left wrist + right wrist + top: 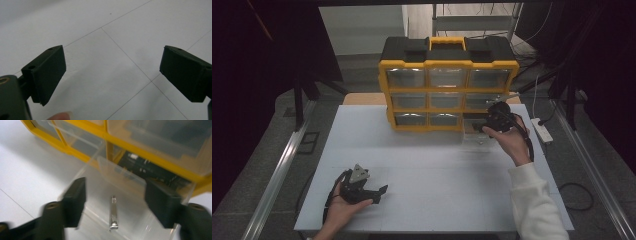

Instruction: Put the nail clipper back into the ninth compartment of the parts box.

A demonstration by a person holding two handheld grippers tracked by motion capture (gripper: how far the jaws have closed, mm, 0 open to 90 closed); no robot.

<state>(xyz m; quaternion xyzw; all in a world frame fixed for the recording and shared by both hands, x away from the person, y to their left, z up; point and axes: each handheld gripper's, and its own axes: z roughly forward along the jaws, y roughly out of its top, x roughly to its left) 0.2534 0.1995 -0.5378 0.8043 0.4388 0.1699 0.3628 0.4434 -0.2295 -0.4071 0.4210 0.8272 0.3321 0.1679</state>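
The right hand-held gripper [493, 121] hangs over the clear plastic drawer [105, 202] pulled out of the bottom right slot of the yellow and black drawer cabinet [447, 90] at the far side of the white tabletop [432, 165], its jaws spread wide and gripping nothing. A small metal nail clipper [113, 213] lies flat on the drawer's floor between those jaws, seemingly left there for storing. The left hand-held gripper [379, 192] rests released at the near left, out of the way.
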